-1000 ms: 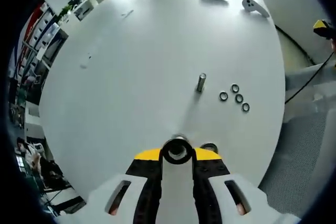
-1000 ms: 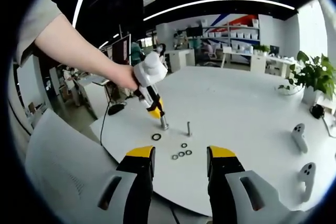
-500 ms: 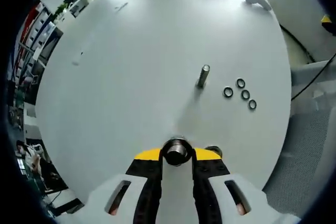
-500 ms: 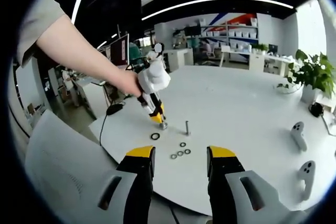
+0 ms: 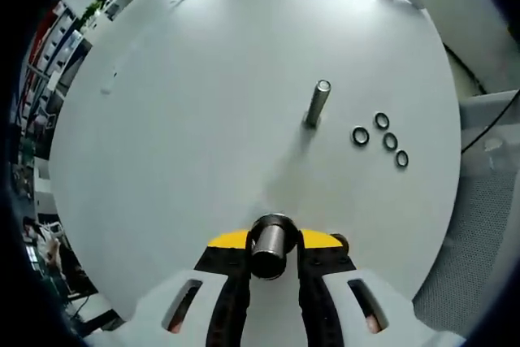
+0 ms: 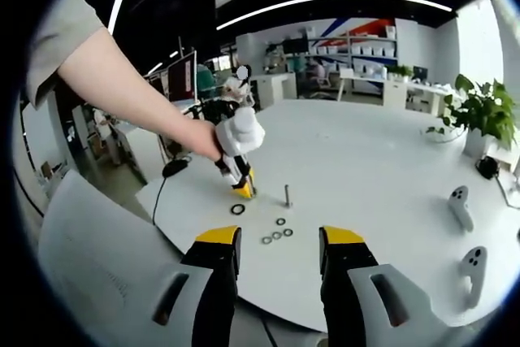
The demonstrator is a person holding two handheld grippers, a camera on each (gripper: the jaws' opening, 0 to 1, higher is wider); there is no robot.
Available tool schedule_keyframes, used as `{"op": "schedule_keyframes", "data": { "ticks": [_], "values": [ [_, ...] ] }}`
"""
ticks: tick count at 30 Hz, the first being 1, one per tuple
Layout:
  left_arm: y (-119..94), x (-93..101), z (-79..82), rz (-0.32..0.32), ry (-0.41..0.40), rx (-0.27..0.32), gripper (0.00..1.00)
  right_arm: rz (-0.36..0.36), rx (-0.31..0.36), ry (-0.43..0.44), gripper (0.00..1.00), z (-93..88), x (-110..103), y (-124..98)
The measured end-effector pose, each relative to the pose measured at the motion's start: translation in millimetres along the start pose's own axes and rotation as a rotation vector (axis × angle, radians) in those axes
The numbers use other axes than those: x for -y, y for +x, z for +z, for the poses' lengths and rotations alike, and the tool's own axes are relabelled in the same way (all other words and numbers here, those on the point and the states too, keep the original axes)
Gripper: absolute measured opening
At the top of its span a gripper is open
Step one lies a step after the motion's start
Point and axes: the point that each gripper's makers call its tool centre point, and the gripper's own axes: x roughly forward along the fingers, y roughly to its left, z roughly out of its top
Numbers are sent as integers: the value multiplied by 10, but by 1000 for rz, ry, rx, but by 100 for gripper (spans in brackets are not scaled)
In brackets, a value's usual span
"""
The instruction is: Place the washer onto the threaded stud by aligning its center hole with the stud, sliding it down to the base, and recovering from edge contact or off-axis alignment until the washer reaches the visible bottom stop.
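We are pinching a short grey metal cylinder (image 5: 270, 243) in the left hand-held gripper (image 5: 272, 251), low over the white tabletop (image 5: 203, 119). The right hand-held gripper (image 6: 269, 251) is hanging spread and empty. Small black ring washers (image 5: 380, 136) are lying just right of the upright threaded metal stud (image 5: 316, 103); we judge a level, on-axis approach matters.

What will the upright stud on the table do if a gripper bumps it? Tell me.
The stud stands tall and narrow on the table, with no fixture visible at its foot, so it would probably tip. It looks round and metallic, so once down it would likely roll, perhaps into the washers.
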Motion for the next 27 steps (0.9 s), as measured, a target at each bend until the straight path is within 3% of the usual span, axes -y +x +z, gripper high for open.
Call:
{"op": "schedule_keyframes", "data": {
  "ticks": [7, 10, 17, 27],
  "values": [
    [-1, 4, -18, -5, -42, 14, 21, -1, -3, 1, 40, -8, 0, 2],
    [-10, -40, -32, 16, -62, 24, 28, -3, -2, 0, 40, -5, 2, 0],
    [-171, -91, -33, 44, -145, 73, 29, 3, -4, -6, 40, -5, -12, 4],
    [-182, 138, -212, 24, -298, 118, 31, 17, -12, -25, 40, -10, -44, 12]
  ]
}}
